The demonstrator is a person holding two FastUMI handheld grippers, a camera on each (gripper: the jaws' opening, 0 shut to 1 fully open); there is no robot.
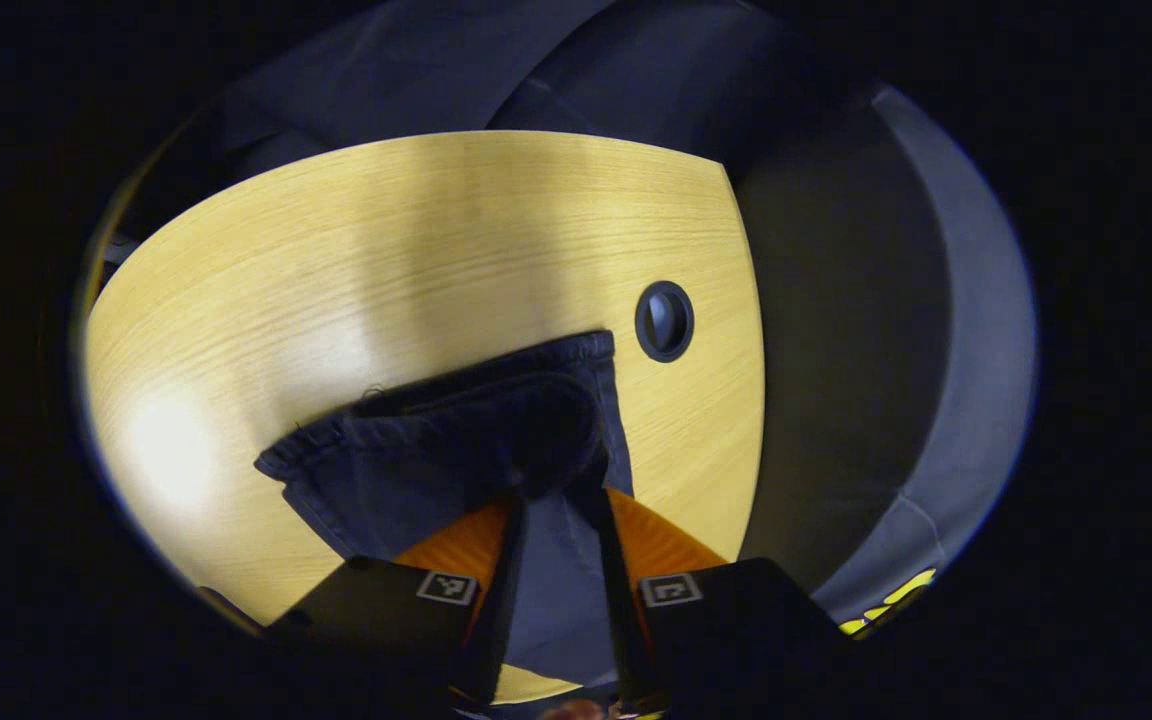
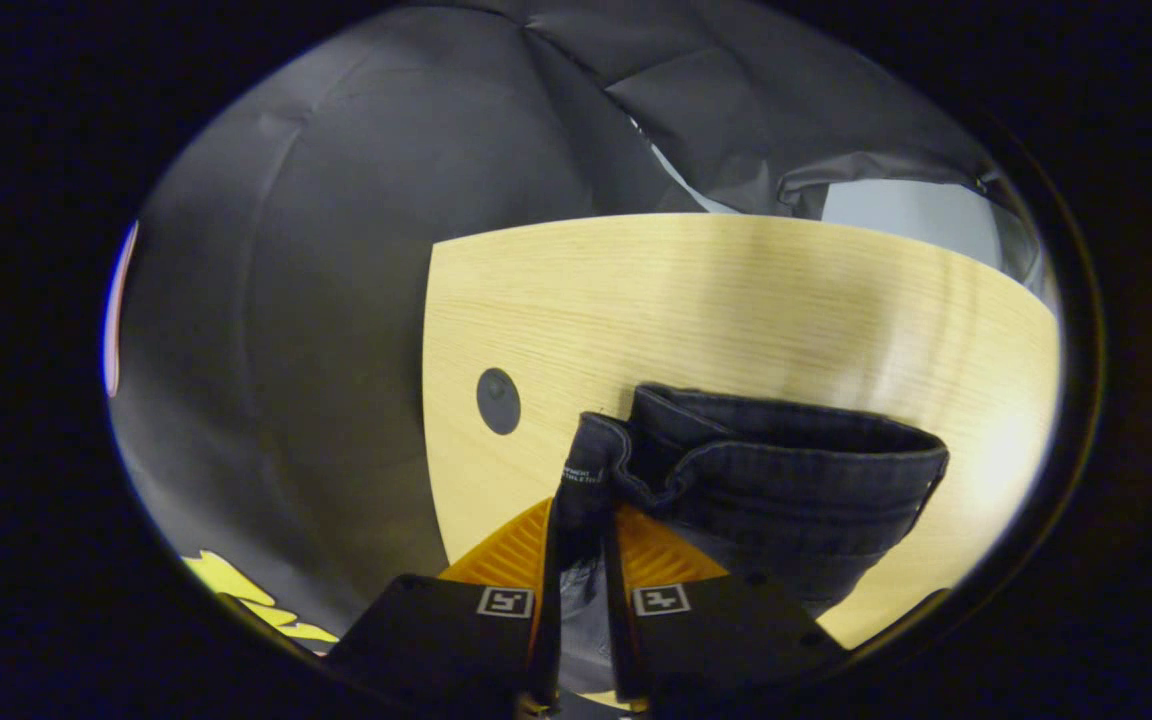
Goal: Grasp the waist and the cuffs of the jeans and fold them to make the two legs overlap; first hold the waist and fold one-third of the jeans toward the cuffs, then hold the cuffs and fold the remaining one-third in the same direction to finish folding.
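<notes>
Dark blue jeans hang lifted over a pale wooden table [image 1: 386,250]. In the left gripper view the cuffs [image 1: 456,440] bunch in front of my left gripper [image 1: 556,500], whose fingers are shut on the denim. In the right gripper view the waistband [image 2: 776,470], with a small label on its near corner, curls open to the right of my right gripper [image 2: 581,510], which is shut on the waist edge. Most of the legs are hidden below both grippers.
A round dark cable hole [image 1: 664,321] sits in the tabletop near its edge, and shows again as the hole [image 2: 498,401] in the right gripper view. Beyond the table edge [image 2: 431,400] lies dark floor and black cloth wall.
</notes>
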